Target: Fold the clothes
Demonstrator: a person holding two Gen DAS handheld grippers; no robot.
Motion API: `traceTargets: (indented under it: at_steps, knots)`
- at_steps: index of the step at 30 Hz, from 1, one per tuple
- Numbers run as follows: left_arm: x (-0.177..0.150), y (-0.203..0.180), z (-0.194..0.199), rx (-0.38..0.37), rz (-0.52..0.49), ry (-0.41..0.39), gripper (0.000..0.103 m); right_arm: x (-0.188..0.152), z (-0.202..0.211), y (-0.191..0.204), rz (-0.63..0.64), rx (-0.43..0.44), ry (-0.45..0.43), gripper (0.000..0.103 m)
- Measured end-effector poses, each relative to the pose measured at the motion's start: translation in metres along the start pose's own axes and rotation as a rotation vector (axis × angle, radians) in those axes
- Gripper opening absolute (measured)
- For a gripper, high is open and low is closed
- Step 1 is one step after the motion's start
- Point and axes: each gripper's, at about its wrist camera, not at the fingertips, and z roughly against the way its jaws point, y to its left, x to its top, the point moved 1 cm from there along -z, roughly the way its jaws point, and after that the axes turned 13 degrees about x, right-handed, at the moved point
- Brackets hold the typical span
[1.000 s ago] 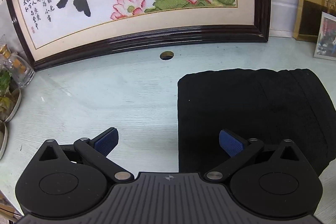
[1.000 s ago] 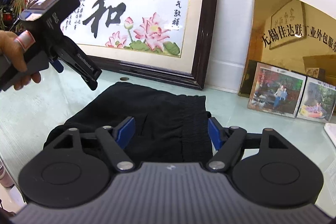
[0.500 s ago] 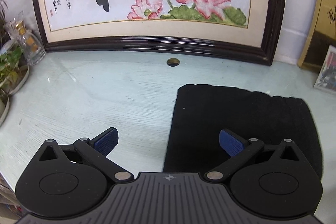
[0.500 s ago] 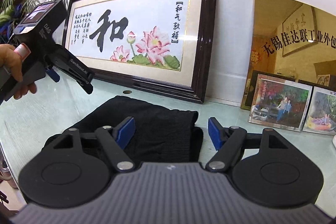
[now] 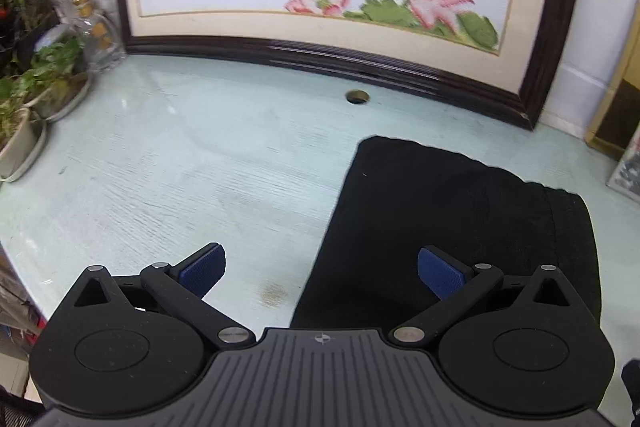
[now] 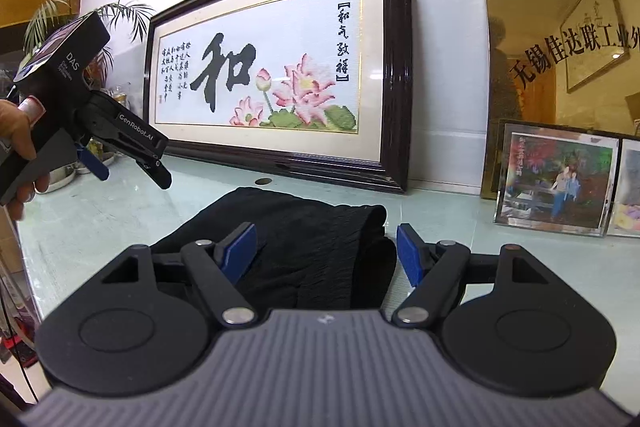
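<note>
Seemingly the folding is nearly or fully done; the black garment (image 5: 452,227) lies as a compact folded block on the pale counter (image 5: 192,163), and neither gripper holds it. Going left to right: the potted plants (image 5: 36,87) and a glass jar (image 5: 94,23) crowd the counter's left end, well apart from the cloth; the left gripper (image 5: 320,269) hangs above the counter with its blue pads spread wide and nothing between them, one pad over bare counter and the other over the garment's left part; in the right wrist view the same tool shows raised in a hand (image 6: 18,143), clear of the cloth. Next comes the garment, just in front of a small round hole (image 5: 357,97) in the counter and the framed lotus embroidery (image 6: 280,75) leaning on the wall; the right gripper (image 6: 326,251) sits low at the garment's near right corner, its pads apart and empty, the folded edge lying between and beyond them. Further right stand a gold plaque (image 6: 560,67) and photo frames (image 6: 556,179); any last fold or smoothing pass calls for a low pinch on one edge, kept away from those frames.
</note>
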Motion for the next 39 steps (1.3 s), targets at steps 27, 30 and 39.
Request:
traceTargets:
  at_steps: [27, 30, 39]
  knots:
    - [0.046, 0.01, -0.033, -0.086, -0.147, -0.071, 0.103, 0.008, -0.021, 0.031, -0.034, -0.15, -0.041, 0.079]
    - [0.05, 0.015, -0.039, -0.092, -0.153, -0.072, 0.103, 0.01, -0.029, 0.039, -0.032, -0.155, -0.039, 0.079]
    - [0.054, 0.024, -0.056, -0.113, -0.17, -0.065, 0.103, 0.01, -0.045, 0.052, -0.043, -0.179, -0.017, 0.079]
